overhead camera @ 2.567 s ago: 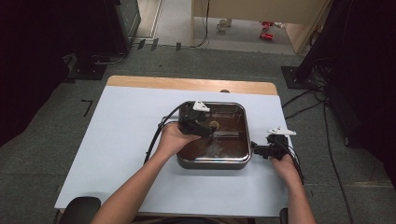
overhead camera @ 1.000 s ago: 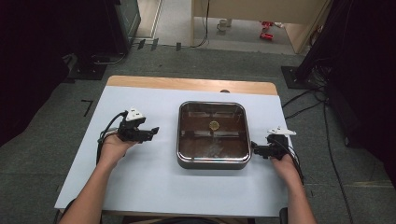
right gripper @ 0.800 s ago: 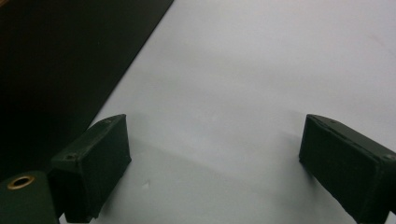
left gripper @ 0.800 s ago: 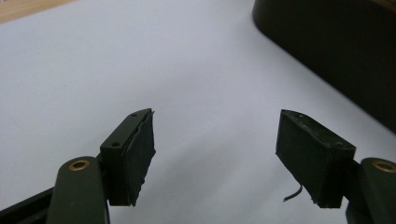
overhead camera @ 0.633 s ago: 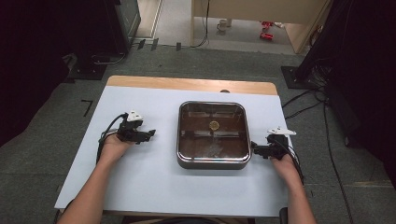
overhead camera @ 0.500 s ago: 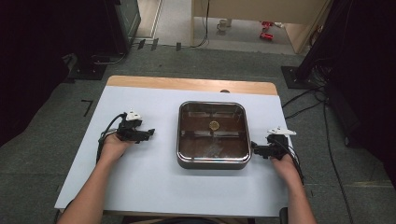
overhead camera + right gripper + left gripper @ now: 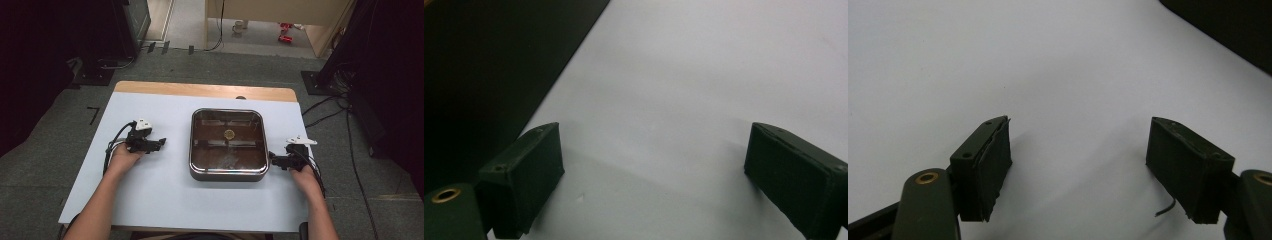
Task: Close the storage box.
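Note:
A square metal pan [image 7: 227,172] with a brown inside and a small round piece [image 7: 229,133] at its middle stands on the white table [image 7: 165,200]. My left gripper [image 7: 161,143] rests on the table to the left of the pan, well apart from it and pointing toward it. In the left gripper view its jaws [image 7: 1078,150] are open over bare table; they have just been opening, with nothing between them. My right gripper [image 7: 272,160] sits close to the pan's right wall, open, with bare table between its jaws [image 7: 654,165].
The pan's dark wall [image 7: 499,60] fills the upper left of the right gripper view. A dark shape [image 7: 1238,25] cuts the upper right corner of the left gripper view. A wooden strip [image 7: 200,90] runs along the table's far edge. Cables lie on the floor at the right [image 7: 330,107].
The left hand has left the pan, moved to the table's left side and sunk a little onto it. The right hand has kept still.

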